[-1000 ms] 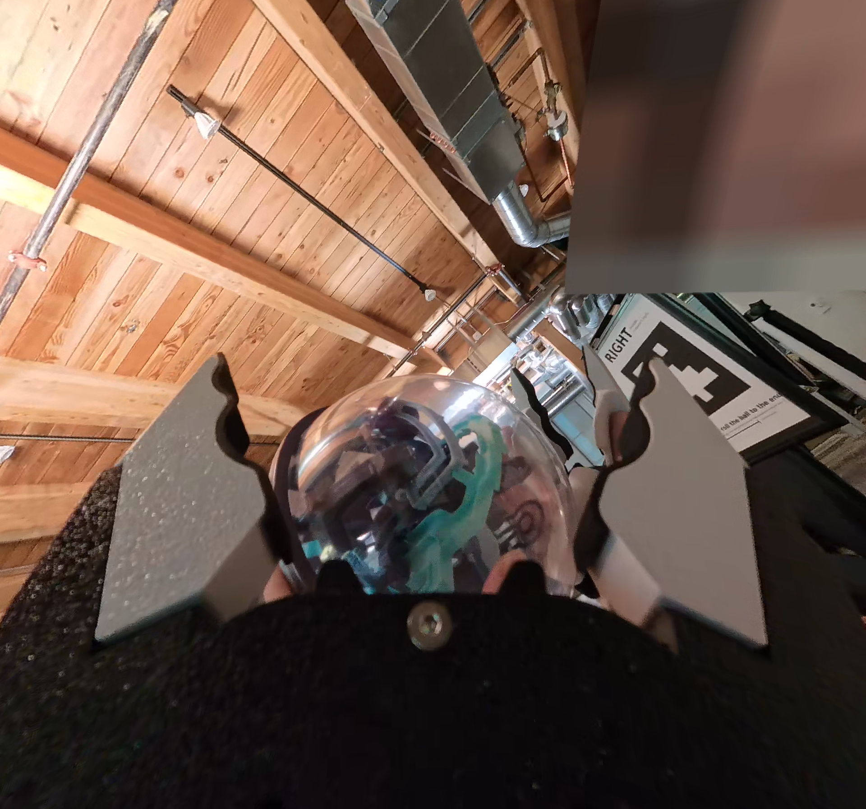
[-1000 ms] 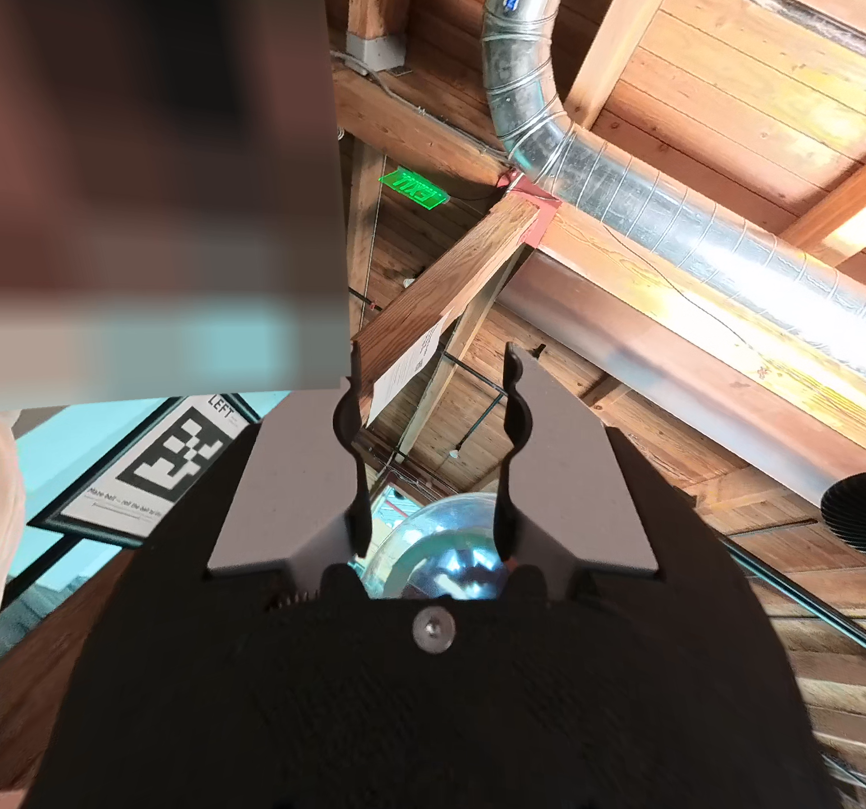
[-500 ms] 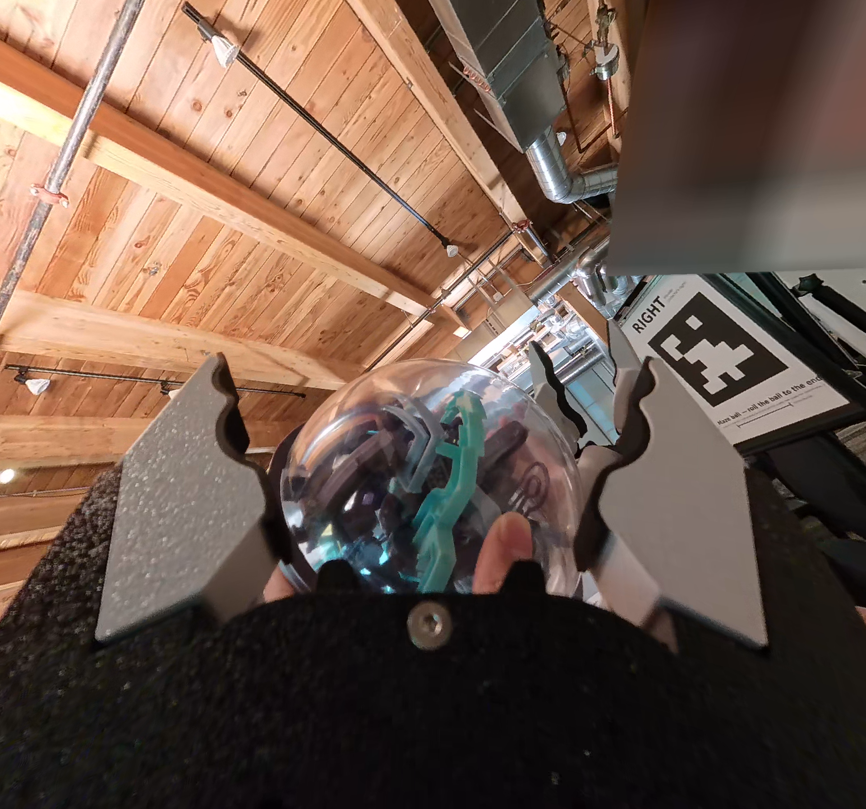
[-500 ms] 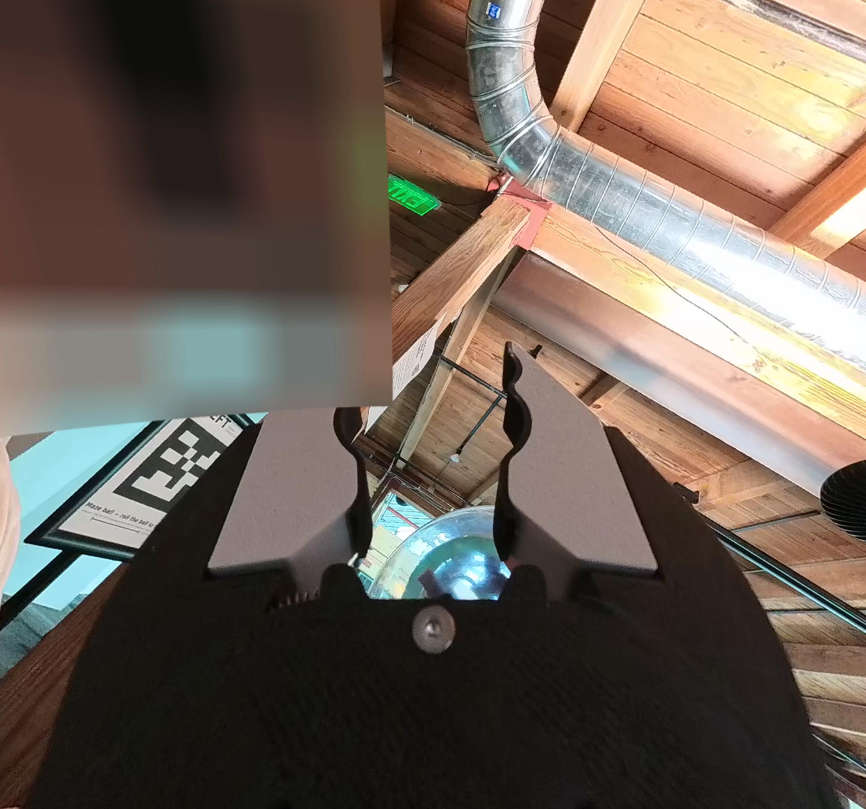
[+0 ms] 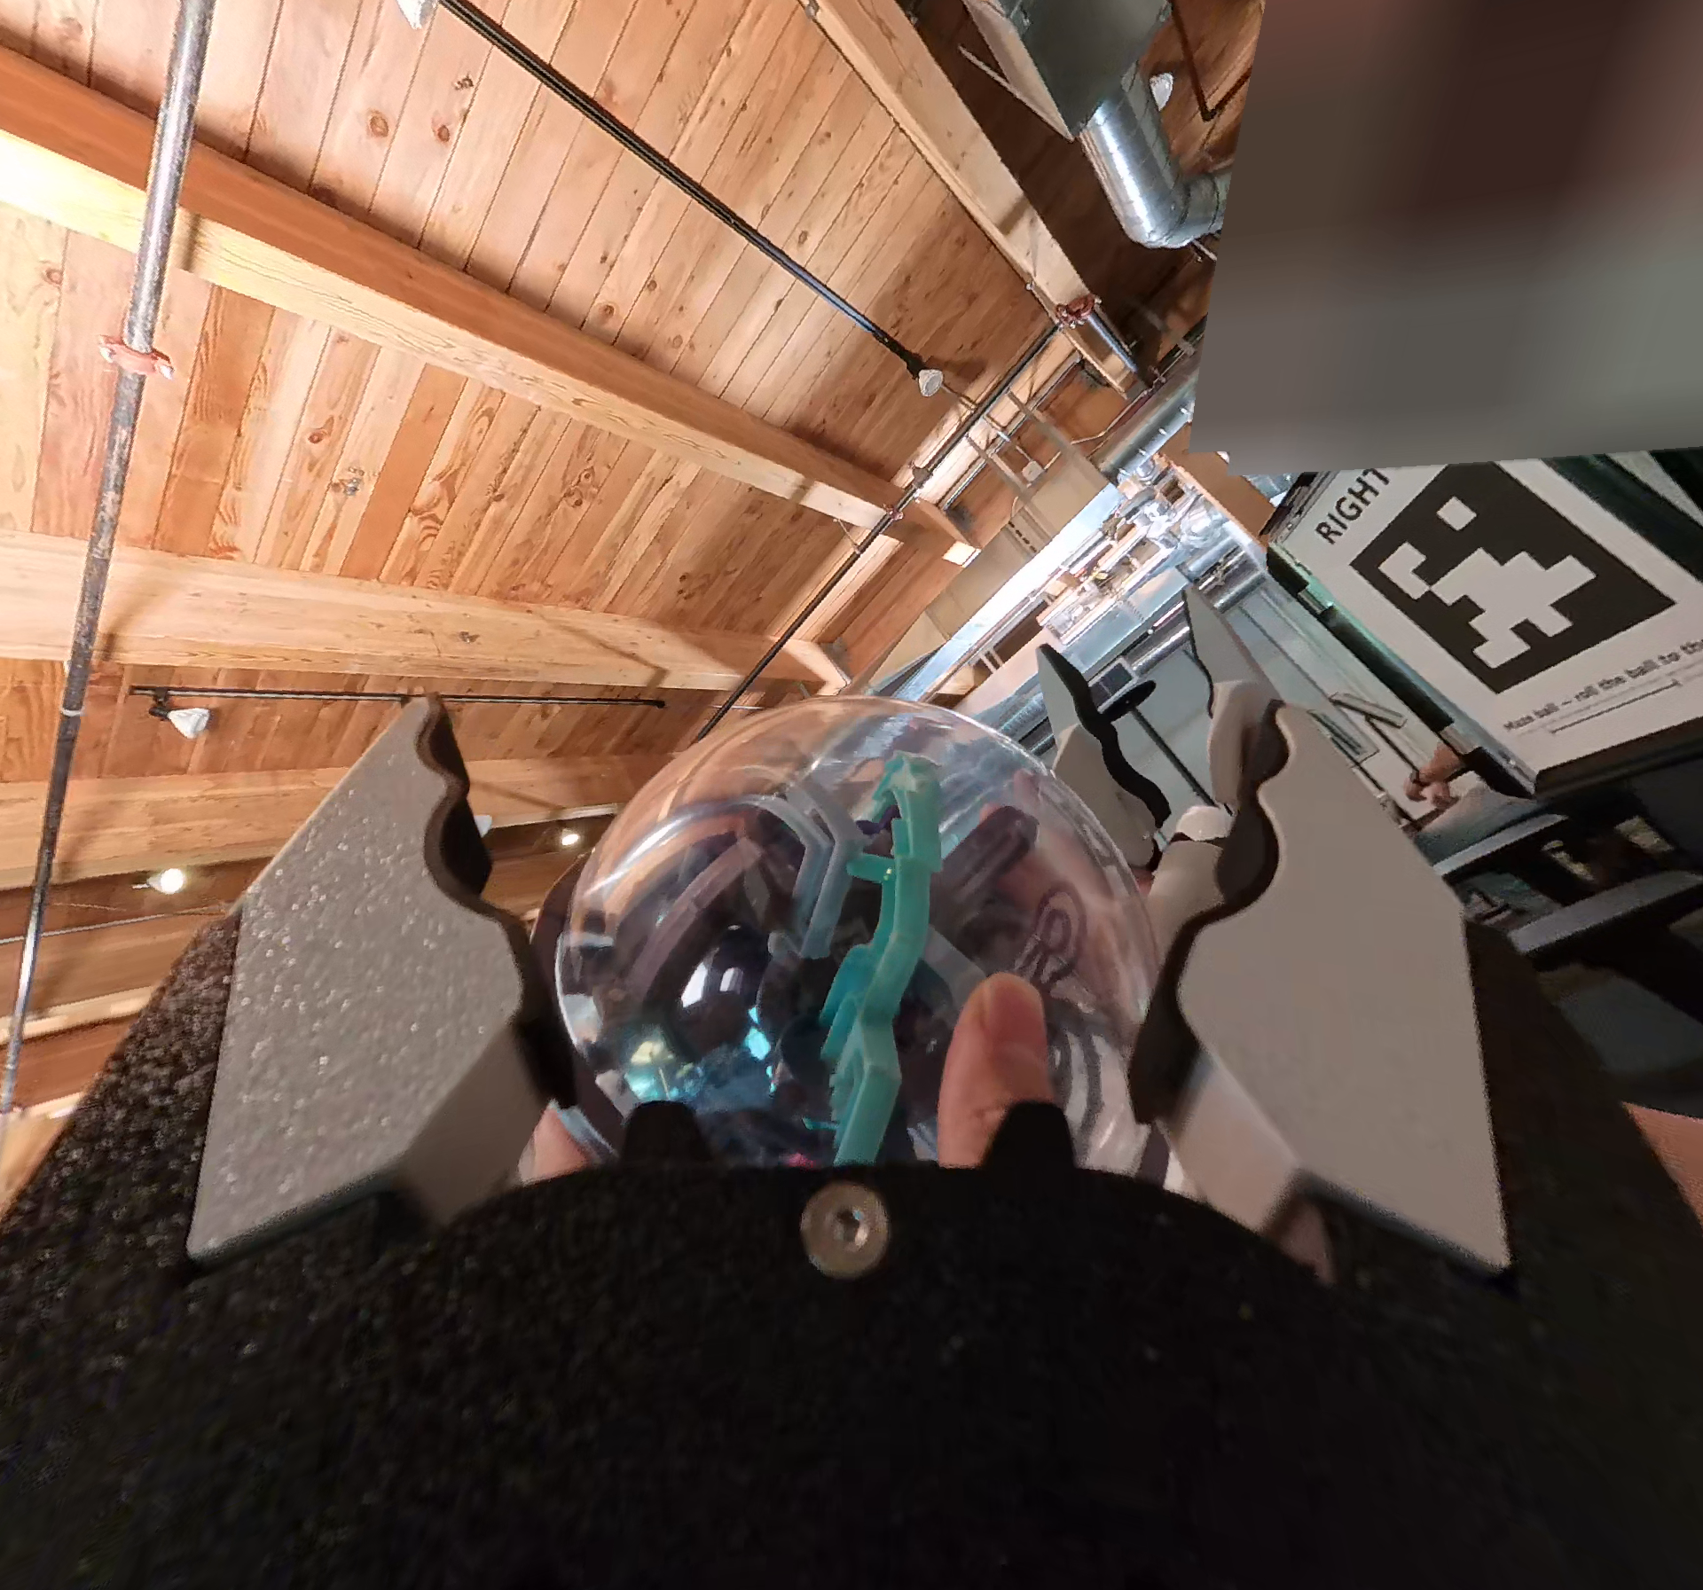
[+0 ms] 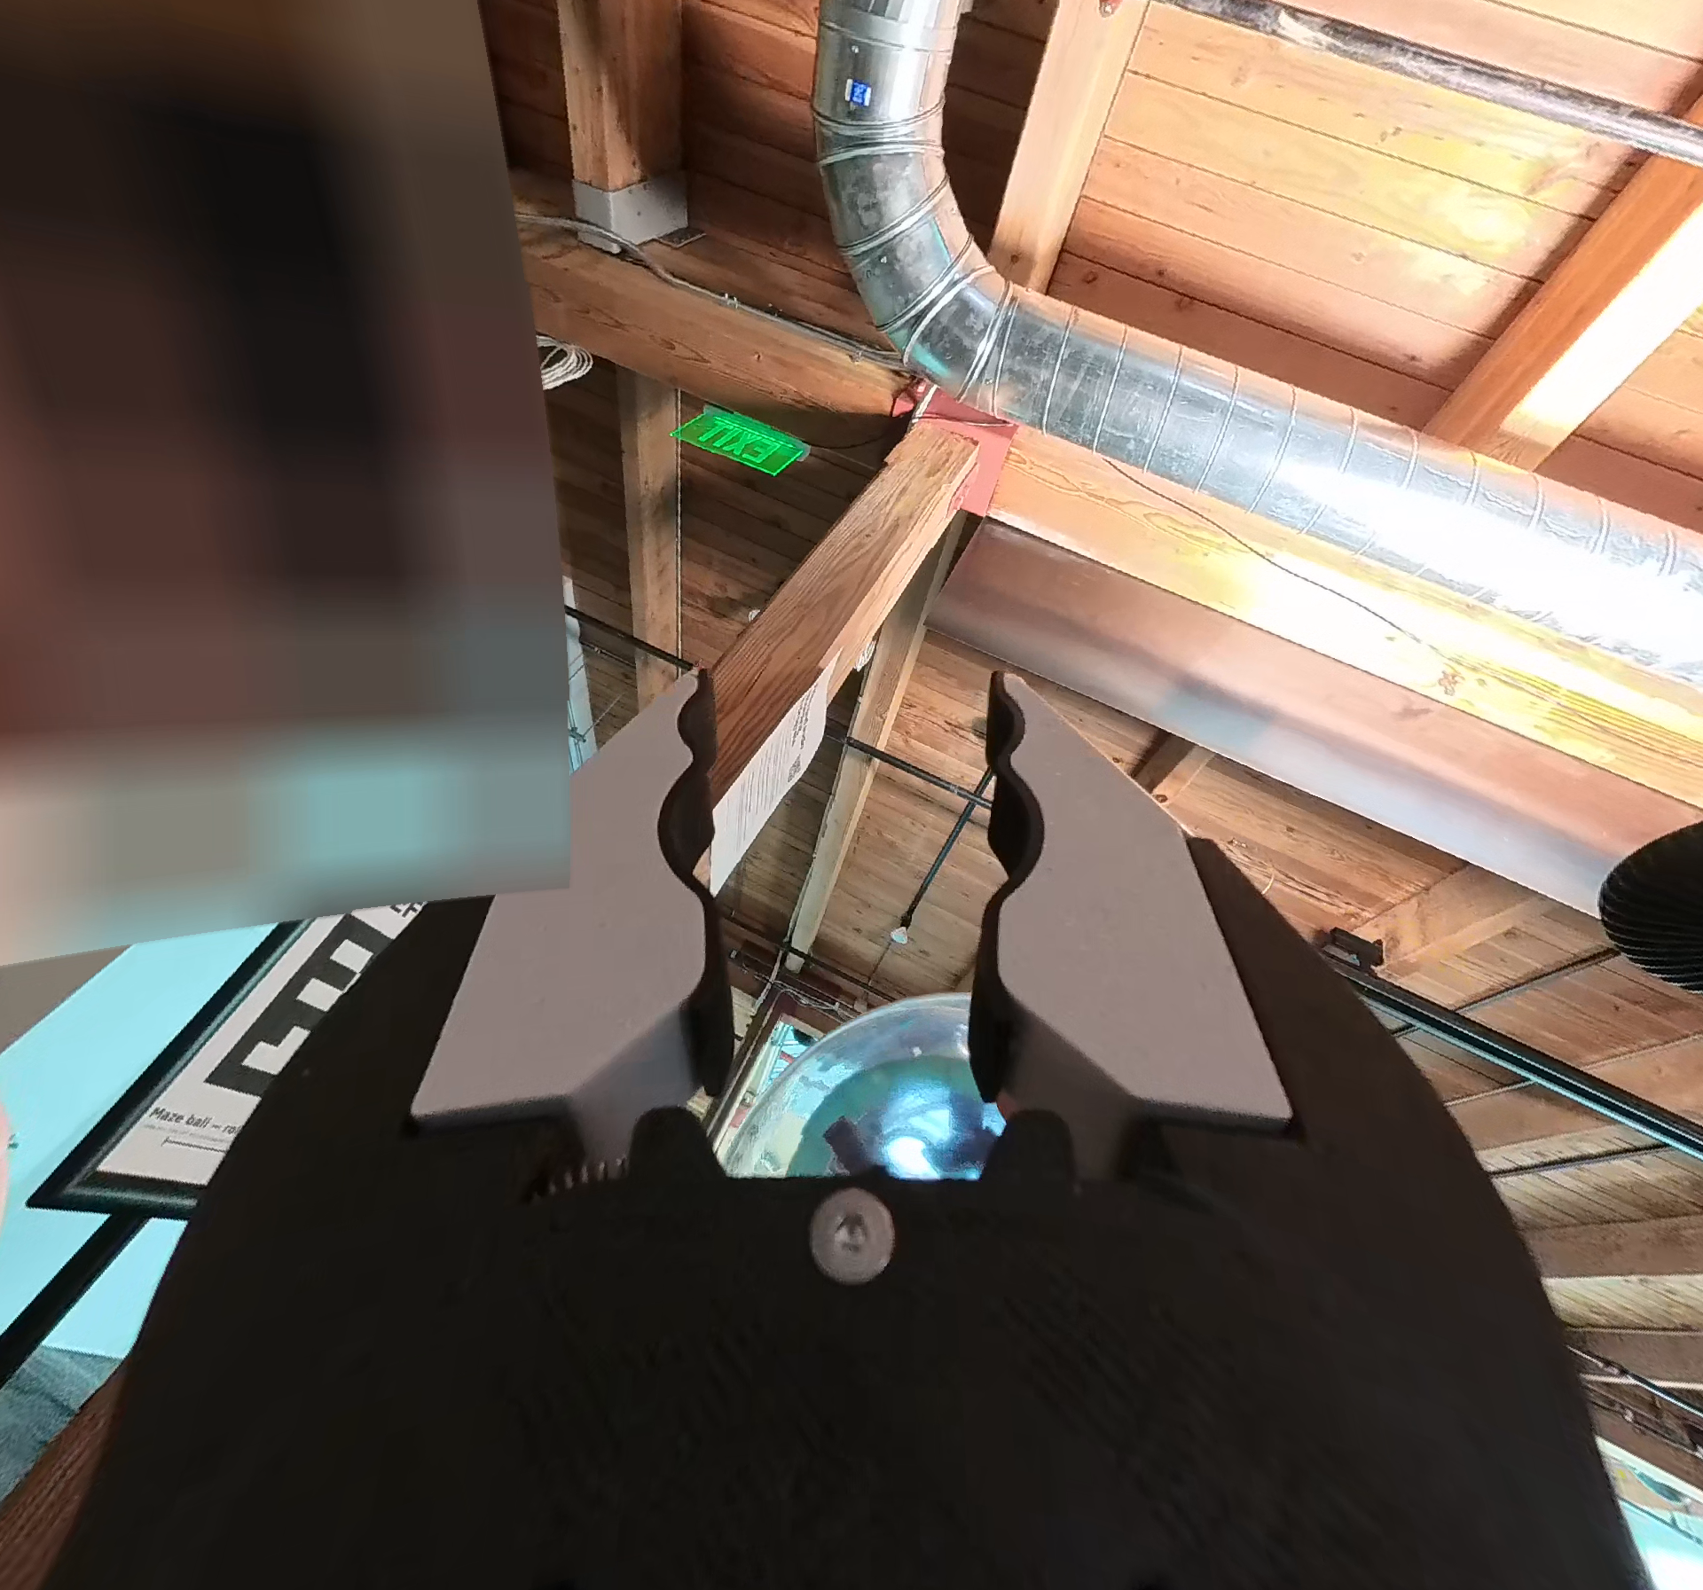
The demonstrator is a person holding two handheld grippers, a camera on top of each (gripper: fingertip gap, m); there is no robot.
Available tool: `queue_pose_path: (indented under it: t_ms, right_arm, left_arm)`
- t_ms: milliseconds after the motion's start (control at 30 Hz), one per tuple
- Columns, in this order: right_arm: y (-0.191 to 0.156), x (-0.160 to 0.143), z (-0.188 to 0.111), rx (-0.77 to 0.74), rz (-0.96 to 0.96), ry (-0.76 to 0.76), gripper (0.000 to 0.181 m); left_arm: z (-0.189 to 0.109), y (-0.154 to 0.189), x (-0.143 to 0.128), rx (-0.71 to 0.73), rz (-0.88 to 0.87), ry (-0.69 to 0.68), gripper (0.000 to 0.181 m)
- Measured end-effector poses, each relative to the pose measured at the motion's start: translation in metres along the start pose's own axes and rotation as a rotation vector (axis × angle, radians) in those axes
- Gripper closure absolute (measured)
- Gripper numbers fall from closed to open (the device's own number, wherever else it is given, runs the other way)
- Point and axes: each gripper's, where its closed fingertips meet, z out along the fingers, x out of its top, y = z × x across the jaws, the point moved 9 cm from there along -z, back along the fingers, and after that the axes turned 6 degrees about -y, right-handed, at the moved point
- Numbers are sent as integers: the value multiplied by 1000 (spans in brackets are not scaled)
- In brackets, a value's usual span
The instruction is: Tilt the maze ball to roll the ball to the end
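Note:
The maze ball (image 5: 829,910) is a clear sphere with a teal track (image 5: 885,928) and dark tracks inside. My left gripper (image 5: 857,721) points up at the ceiling and is shut on the ball, one pad on each side. A person's fingertip (image 5: 995,1048) presses on the ball's underside. I cannot make out the small ball inside. My right gripper (image 6: 850,689) also points up with its jaws part open and nothing between the tips. The maze ball's dome (image 6: 866,1076) shows low behind its finger bases. In the left wrist view the right gripper's fingers (image 5: 1097,772) stand just right of the ball.
Overhead are a wooden plank ceiling with beams (image 5: 461,330), a silver duct (image 6: 1152,403), a black rail with spotlights (image 5: 663,164) and a green lit sign (image 6: 737,440). A framed marker card (image 5: 1511,606) is at the right, another (image 6: 212,1085) at the lower left.
Both grippers have tilted, so the ceiling has shifted in both views. The ball has turned in my left gripper: the teal track now stands more upright and the fingertip shows more.

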Motion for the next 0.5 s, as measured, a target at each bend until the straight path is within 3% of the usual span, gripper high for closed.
queue_pose_path:
  t_ms: [500]
  right_arm:
    - [-2, -3, 1, 4, 5, -6, 125]
  left_arm:
    - [2, 3, 6, 6, 79, -42, 25]
